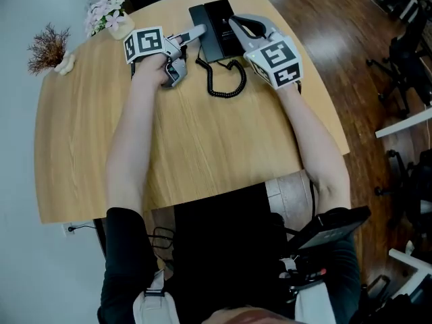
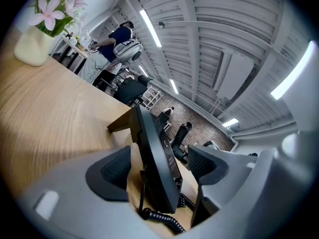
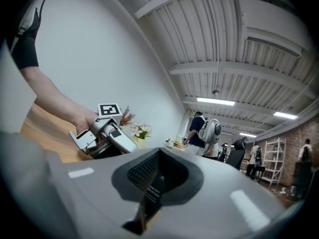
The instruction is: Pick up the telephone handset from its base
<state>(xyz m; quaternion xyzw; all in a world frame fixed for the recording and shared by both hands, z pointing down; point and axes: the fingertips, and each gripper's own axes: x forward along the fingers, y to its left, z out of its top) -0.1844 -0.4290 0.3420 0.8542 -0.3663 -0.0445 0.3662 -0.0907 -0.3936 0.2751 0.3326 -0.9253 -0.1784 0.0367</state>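
the left hand-held gripper (image 1: 194, 34) lies low on the tabletop (image 1: 202, 140) with its jaws wide, probably to straddle the telephone handset (image 1: 198, 29), which rests on its base (image 1: 221, 25). the right hand-held gripper (image 1: 241, 25) hovers nearly closed and empty. only the left gripper view shows the base edge-on between the pads.

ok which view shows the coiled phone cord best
The head view: most of the coiled cord lies looped on the table next to the telephone. The left gripper view catches only a short stretch at its bottom edge; the right gripper view shows none.
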